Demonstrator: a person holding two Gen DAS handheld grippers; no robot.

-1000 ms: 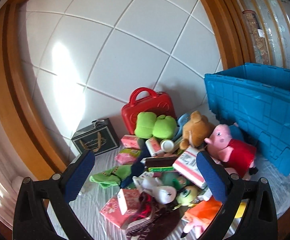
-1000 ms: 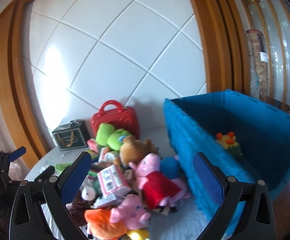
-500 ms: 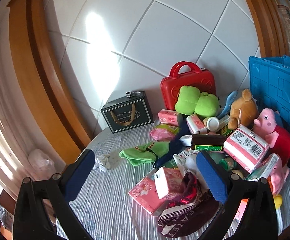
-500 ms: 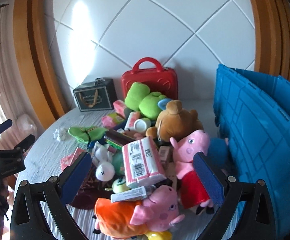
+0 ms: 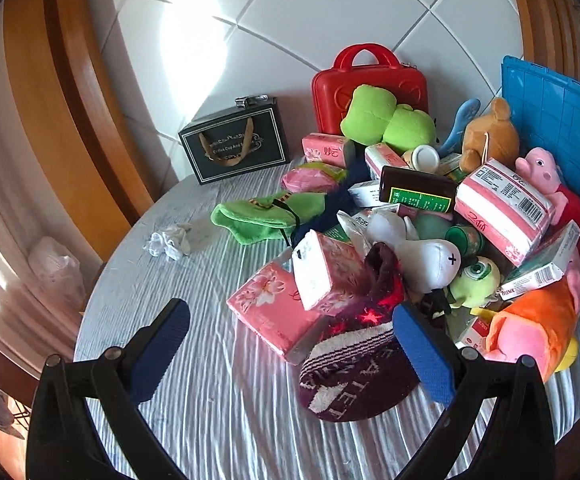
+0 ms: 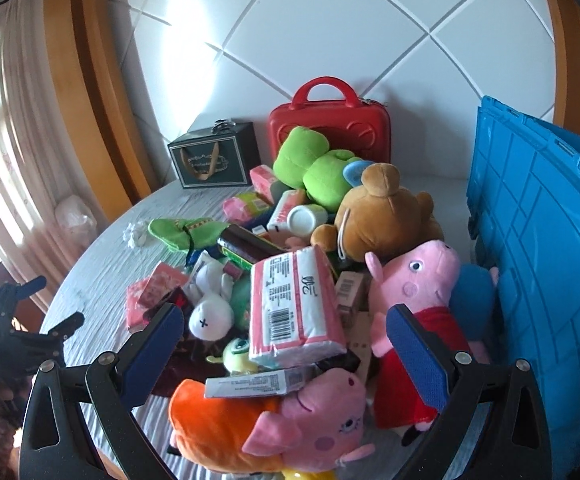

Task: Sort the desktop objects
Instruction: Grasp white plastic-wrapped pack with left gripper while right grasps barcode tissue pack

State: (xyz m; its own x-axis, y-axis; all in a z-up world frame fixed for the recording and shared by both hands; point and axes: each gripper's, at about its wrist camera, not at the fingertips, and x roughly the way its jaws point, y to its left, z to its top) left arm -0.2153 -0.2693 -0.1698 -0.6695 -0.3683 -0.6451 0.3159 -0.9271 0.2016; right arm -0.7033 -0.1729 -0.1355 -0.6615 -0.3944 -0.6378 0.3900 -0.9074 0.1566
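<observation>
A: What does the left wrist view show?
B: The left gripper [image 5: 290, 344] hangs with its jaws wide apart, holding nothing, above a maroon knit hat [image 5: 353, 376]. The toy pile [image 5: 409, 216] lies on the table [image 5: 218, 400] beside the blue crate [image 5: 557, 120].

A: And the right wrist view?
B: The right gripper [image 6: 284, 342] is also spread and empty, over a pink tissue pack [image 6: 293, 304]. The crate's [image 6: 545, 264] inside is hidden; the red case [image 6: 329, 132] stands shut.
</observation>
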